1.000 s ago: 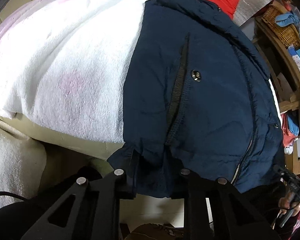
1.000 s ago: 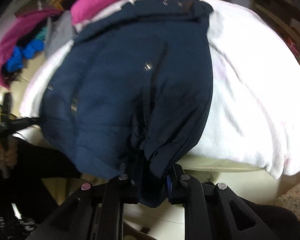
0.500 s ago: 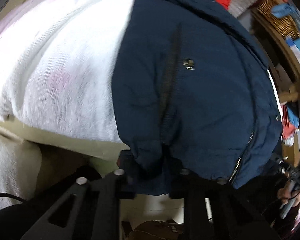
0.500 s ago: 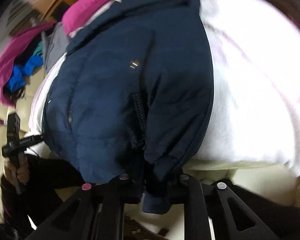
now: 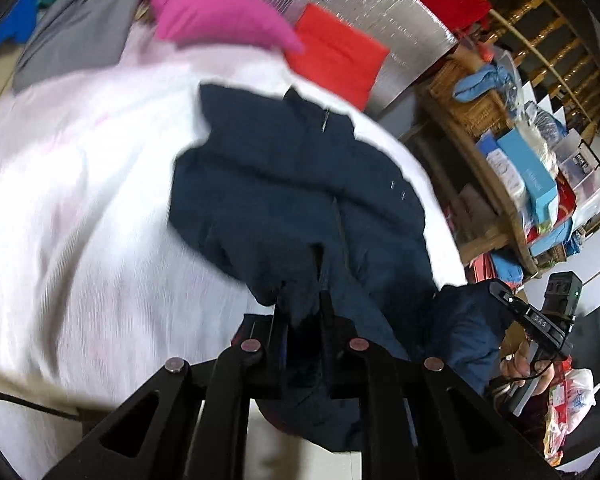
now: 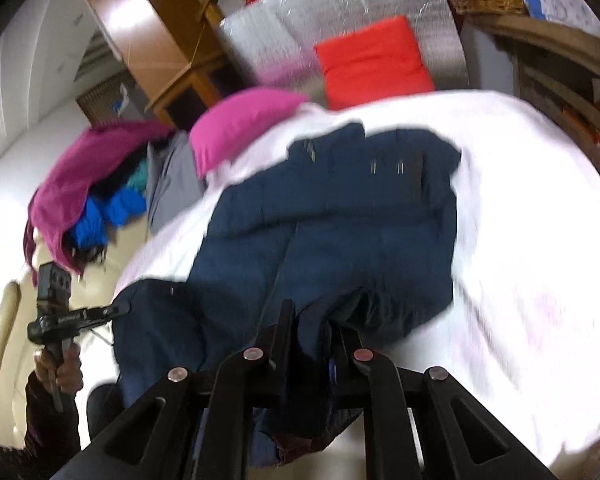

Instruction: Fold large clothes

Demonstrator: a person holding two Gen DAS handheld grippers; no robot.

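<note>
Up comes the navy jacket's [image 5: 300, 200] hem, lifted off the bed's near edge since a second ago: left gripper [image 5: 304, 312] and right gripper [image 6: 310, 320] both clamped on it, collar end lying mid-bed on the white blanket [image 5: 80, 220].

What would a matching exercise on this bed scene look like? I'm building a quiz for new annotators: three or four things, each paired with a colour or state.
Things:
1. jacket
2. folded cloth by the silver sheet
3. pillow
4. left gripper

Colours or states:
A. pink
B. shut on the jacket's hem
C. navy blue, near edge lifted off the white blanket
D. red

Pairs: 1-C, 2-D, 3-A, 4-B
</note>
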